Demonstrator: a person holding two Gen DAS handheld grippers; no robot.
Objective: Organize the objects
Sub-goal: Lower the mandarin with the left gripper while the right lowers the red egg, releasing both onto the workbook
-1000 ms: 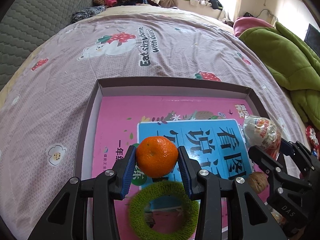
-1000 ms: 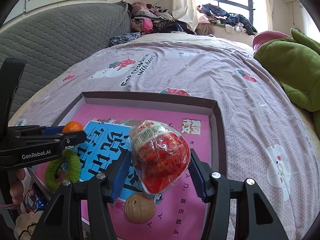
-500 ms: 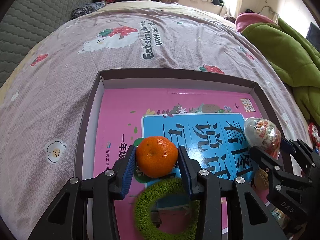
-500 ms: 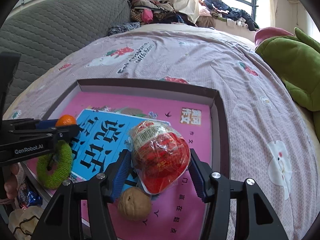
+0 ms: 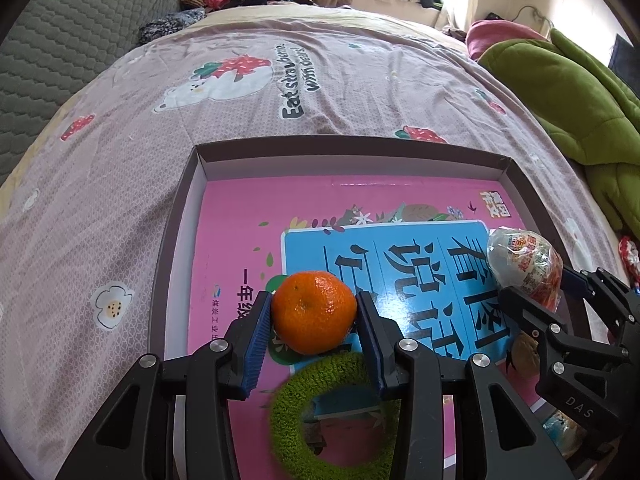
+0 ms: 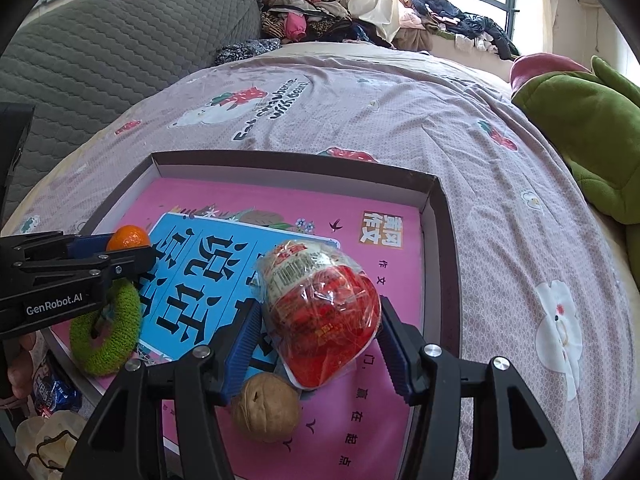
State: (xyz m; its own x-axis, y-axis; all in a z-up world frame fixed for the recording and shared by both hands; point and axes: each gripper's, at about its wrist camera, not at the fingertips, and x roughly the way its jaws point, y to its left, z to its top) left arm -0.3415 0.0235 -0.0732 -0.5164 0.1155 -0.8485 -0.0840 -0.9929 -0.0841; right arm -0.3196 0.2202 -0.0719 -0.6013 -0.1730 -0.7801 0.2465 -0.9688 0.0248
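The left gripper [image 5: 314, 314] reached level over the box [image 5: 352, 148] on the bed, fingers clamped on the mandarin [image 5: 314, 312] above the green ring [image 5: 332, 412]. Beside it, the right gripper [image 6: 320, 320] gripped the red snack packet [image 6: 320, 312] above the walnut [image 6: 266, 406].
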